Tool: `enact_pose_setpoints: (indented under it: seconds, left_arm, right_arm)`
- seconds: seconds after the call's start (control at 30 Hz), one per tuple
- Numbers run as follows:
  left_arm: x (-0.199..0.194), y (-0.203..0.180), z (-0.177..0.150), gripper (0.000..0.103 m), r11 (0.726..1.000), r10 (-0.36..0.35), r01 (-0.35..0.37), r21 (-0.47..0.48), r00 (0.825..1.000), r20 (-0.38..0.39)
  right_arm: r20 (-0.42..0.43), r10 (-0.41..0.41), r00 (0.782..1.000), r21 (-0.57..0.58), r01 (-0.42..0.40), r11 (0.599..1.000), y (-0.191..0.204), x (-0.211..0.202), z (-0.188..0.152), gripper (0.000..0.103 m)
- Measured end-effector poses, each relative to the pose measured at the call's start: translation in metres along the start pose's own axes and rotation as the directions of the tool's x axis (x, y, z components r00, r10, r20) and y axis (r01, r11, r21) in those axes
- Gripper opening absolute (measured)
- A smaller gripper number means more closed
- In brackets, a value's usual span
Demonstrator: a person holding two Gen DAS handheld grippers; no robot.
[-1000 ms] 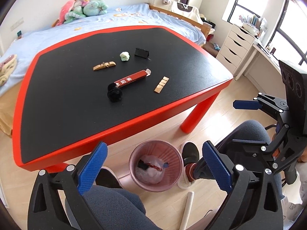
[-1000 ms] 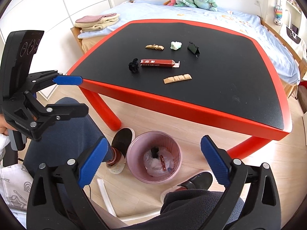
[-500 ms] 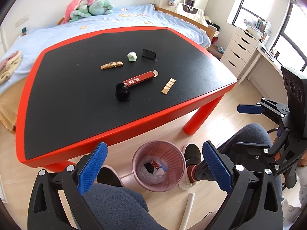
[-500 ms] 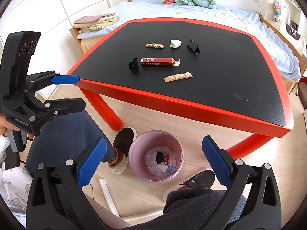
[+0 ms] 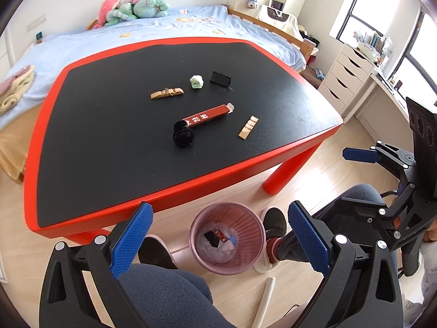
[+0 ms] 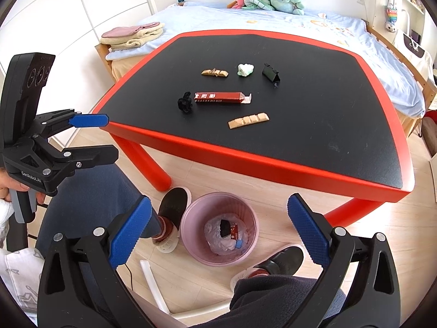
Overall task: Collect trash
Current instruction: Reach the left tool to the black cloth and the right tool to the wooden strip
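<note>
A pink trash bin (image 5: 228,239) stands on the floor in front of the red-rimmed black table (image 5: 164,188); it also shows in the right wrist view (image 6: 220,232), holding a bag and some scraps. On the table lie a red carton (image 5: 209,115), a black fuzzy ball (image 5: 183,136), a tan snack bar (image 5: 248,127), a tan wrapper (image 5: 166,93), a pale green crumpled wad (image 5: 196,81) and a black binder clip (image 5: 220,78). My left gripper (image 5: 221,242) is open and empty above the bin. My right gripper (image 6: 218,235) is open and empty, also over the bin.
The person's knees and slippered feet (image 6: 173,210) flank the bin. A white tube (image 5: 263,300) lies on the wooden floor. A bed (image 5: 164,27) with plush toys stands behind the table. A white drawer unit (image 5: 347,76) stands at the right.
Both grippers have risen and drawn back slightly, so the table's items sit lower and nearer the view's middle. Both stay open and empty.
</note>
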State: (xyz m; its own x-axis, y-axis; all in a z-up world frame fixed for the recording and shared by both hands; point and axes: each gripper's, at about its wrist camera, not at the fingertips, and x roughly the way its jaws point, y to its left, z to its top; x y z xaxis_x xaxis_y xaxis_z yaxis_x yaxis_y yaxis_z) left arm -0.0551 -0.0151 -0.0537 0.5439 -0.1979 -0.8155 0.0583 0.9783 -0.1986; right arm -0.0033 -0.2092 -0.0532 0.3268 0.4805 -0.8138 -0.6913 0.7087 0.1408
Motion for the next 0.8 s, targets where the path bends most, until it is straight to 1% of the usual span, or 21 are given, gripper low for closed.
enact_pose_setpoints:
  seconds: [0.4,0.8]
  left_arm:
    - [0.007,0.02,0.023,0.095,0.998,0.03,-0.029,-0.047,1.0,0.008]
    - [0.032,0.031,0.046,0.095,0.996,0.058,-0.058,-0.065,0.998,-0.01]
  right_arm:
    - [0.038,-0.024,0.999,-0.011,0.025,1.0,-0.012,0.006,0.037,0.098]
    - [0.014,-0.089,0.996,-0.078,0.09,0.993,-0.033,0.035,0.066,0.098]
